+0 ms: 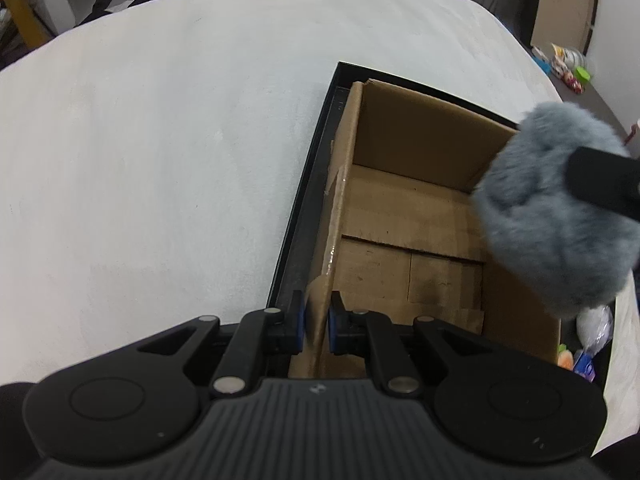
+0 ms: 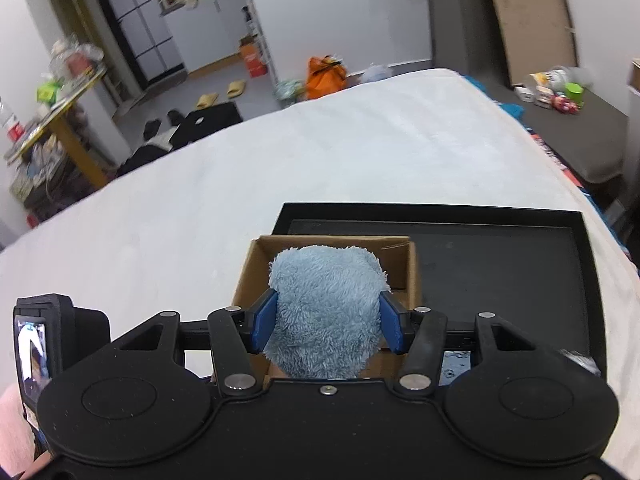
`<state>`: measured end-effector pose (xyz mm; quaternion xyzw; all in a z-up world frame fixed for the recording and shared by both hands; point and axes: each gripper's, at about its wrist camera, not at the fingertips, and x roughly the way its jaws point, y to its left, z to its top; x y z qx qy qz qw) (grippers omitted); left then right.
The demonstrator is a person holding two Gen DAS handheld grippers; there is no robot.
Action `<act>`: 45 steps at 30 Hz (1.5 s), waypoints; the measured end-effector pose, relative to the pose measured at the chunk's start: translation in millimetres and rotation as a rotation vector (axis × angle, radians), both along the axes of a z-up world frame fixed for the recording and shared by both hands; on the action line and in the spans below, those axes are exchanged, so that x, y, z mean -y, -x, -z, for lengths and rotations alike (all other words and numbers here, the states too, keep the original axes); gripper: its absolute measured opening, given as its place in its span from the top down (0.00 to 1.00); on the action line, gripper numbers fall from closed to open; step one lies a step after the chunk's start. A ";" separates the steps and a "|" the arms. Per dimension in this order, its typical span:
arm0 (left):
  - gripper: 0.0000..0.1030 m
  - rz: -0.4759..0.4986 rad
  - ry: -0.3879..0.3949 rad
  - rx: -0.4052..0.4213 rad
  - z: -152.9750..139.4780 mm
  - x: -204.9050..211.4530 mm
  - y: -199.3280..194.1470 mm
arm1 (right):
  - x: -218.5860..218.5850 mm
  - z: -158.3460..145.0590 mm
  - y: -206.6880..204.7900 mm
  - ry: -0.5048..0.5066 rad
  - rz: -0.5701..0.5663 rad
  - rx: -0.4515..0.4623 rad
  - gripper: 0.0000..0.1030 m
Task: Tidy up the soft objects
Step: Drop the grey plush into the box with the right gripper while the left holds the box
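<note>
The fluffy blue-grey soft toy (image 2: 326,312) sits squeezed between the jaws of the right gripper (image 2: 326,322), bulging past both pads, above the open cardboard box (image 1: 404,216). It looks light, limp and compressible, so a hold across its thick middle suits it best. The left gripper (image 1: 317,322) has its jaws pinching the box's near wall. The box stands in a black tray (image 2: 520,216) on the bed (image 1: 160,140).

Left tool (image 1: 317,320) clamped on cardboard box (image 1: 400,216) wall, fluffy toy (image 1: 552,216) above.
</note>
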<state>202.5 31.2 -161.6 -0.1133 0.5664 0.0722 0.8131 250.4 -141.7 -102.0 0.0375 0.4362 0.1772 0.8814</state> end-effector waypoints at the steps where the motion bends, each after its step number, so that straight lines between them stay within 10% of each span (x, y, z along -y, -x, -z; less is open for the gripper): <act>1: 0.90 -0.008 0.008 0.003 0.1 -1.6 0.9 | -2.9 0.7 -0.8 0.001 -0.012 -0.001 0.49; 28: 0.88 -0.114 0.104 0.013 -4.2 -23.2 8.3 | -47.4 20.5 -16.0 -0.045 -0.096 -0.096 0.44; 45: 0.87 -0.070 0.032 -0.001 -8.6 -7.4 1.6 | 13.1 8.6 -5.8 -0.075 0.016 -0.102 0.27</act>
